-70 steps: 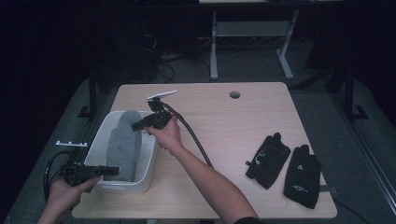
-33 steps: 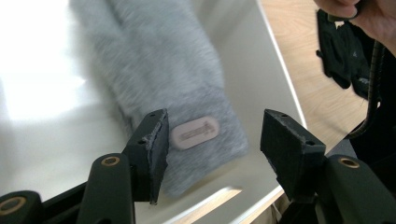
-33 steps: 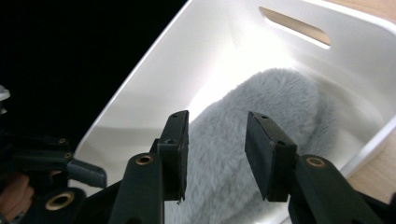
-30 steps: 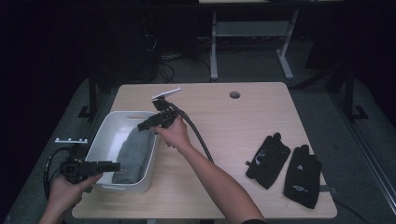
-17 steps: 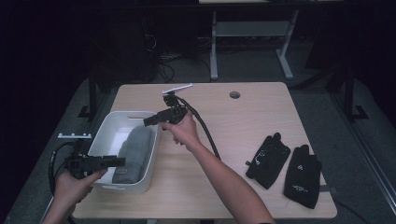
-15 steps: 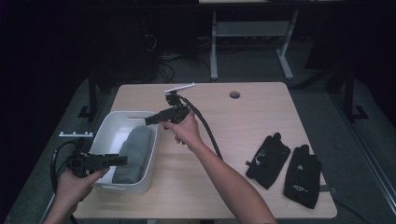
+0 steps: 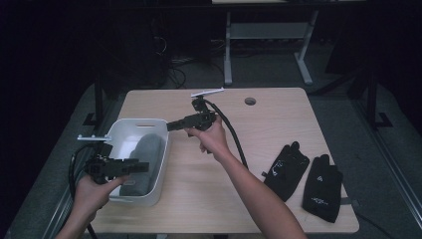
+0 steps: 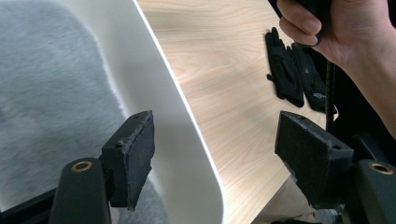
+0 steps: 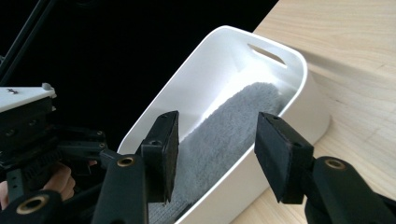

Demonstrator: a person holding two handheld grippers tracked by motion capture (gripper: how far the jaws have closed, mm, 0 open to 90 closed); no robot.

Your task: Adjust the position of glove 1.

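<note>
A white bin [image 7: 163,149] stands at the table's left with a grey fuzzy cloth [image 7: 145,157] lying inside it. My left gripper [image 7: 144,167] hovers at the bin's near end and points right. Its jaws have just been opening and stand open; in the left gripper view [image 8: 215,135] the bin's wall [image 8: 187,112] passes below them and neither pad touches it. My right gripper [image 7: 171,127] hangs beside the bin's right rim and points left. Its jaws [image 9: 217,140] have also just been opening and hold nothing, with the cloth [image 9: 233,126] beyond them.
Two black gloves [image 7: 287,169] [image 7: 323,188] lie at the table's right near corner. A small round hole [image 7: 250,101] sits near the far edge. Bare wood [image 7: 209,189] spreads between the bin and the gloves. The right gripper's cable [image 7: 234,142] trails along the forearm.
The cloth, which stood bunched up in the bin at first, now lies flat. My right gripper has drawn away to the right, clear of the bin. The left gripper has shifted slightly, and both jaws are wider.
</note>
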